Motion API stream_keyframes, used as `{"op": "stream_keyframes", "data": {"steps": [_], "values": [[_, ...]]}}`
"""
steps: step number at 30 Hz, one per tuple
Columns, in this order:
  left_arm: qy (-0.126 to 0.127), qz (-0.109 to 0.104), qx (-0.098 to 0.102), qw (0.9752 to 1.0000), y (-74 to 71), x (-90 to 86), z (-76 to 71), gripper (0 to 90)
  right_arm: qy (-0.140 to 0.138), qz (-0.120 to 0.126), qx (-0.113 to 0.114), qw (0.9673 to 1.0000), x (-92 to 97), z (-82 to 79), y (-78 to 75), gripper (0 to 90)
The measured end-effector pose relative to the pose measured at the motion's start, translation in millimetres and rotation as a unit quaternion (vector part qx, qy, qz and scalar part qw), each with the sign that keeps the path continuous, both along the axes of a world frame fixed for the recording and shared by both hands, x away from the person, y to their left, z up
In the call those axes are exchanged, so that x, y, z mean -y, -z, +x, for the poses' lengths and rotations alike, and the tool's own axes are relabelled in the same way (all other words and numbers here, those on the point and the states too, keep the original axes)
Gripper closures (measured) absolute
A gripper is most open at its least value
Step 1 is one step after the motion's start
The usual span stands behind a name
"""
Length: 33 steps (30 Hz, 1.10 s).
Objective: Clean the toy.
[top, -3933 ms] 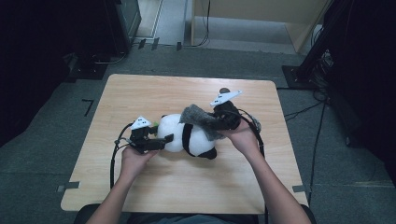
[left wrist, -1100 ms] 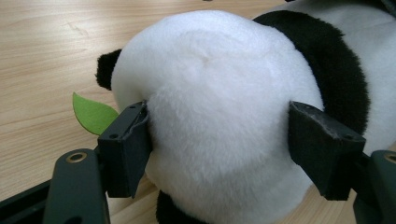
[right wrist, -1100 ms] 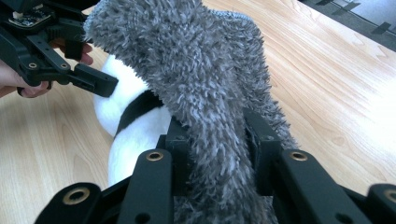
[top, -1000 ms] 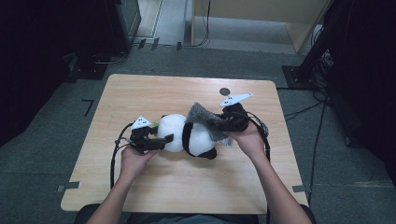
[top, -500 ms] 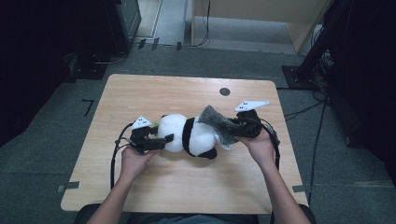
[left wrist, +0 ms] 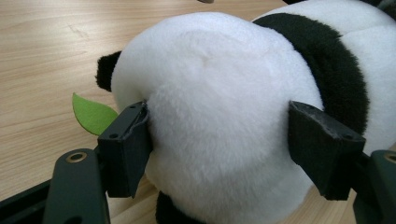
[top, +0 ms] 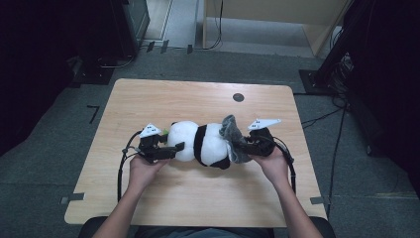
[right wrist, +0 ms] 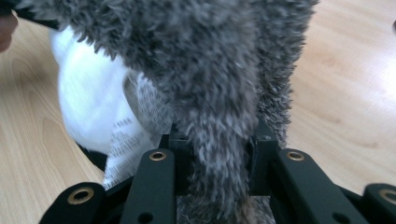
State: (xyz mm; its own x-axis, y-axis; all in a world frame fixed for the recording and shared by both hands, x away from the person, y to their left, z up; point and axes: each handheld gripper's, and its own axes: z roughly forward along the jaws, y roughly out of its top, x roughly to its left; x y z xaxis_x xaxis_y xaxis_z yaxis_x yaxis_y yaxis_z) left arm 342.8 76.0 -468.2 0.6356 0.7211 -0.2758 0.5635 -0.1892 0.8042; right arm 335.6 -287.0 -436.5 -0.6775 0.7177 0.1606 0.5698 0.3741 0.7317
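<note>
A plush panda [top: 200, 144] lies on its side across the middle of the wooden table [top: 198, 99]; the left gripper [top: 166, 148] clamps its 2 jaws on the panda's white head, 1 on each side, with a green felt leaf [left wrist: 91, 114] just beside the head. The right gripper [top: 247, 145] pinches a fuzzy grey cloth [top: 233, 139] at the panda's other end; its jaws are nearly closed on the fabric, and a white label [right wrist: 123, 140] hangs by the panda's body.

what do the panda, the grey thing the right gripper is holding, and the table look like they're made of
Panda: soft plush, short dense black-and-white pile, probably synthetic, dented where the left gripper squeezes its head.
Grey piece: shaggier, longer-fibred grey fleece, likely synthetic, bunched in the right gripper.
Table: light wood-grain top, smooth and matte; solid wood or laminate is unclear.
</note>
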Motion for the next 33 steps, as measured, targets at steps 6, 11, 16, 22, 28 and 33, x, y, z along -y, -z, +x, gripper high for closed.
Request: {"op": "stream_keyframes", "data": {"steps": [6,11,16,22,28,33], "values": [[-0.003,-0.004,0.002,1.0000,2.0,-0.9,-1.7,25.3,-0.002,-0.024,-0.028,0.9993,-2.8,3.0,22.8,70.2],[-0.004,-0.005,0.001,1.0000,2.3,-1.4,-1.6,25.3,-0.004,-0.011,-0.057,0.9983,-8.0,11.7,40.0,70.2],[-0.003,-0.006,0.003,1.0000,2.6,-1.6,-1.1,25.3,-0.001,-0.009,-0.074,0.9972,-7.9,16.8,49.7,70.3],[-0.002,-0.004,0.003,1.0000,2.7,-1.8,-0.9,25.3,0.006,0.000,-0.081,0.9967,-4.1,17.3,49.0,70.8],[-0.002,0.000,0.003,1.0000,2.1,-1.6,-1.4,25.3,0.019,0.017,-0.079,0.9965,7.6,12.5,37.2,71.3],[-0.001,0.001,0.004,1.0000,2.0,-1.4,-1.5,25.3,0.037,0.046,-0.058,0.9966,22.4,8.9,20.3,71.4]]}}
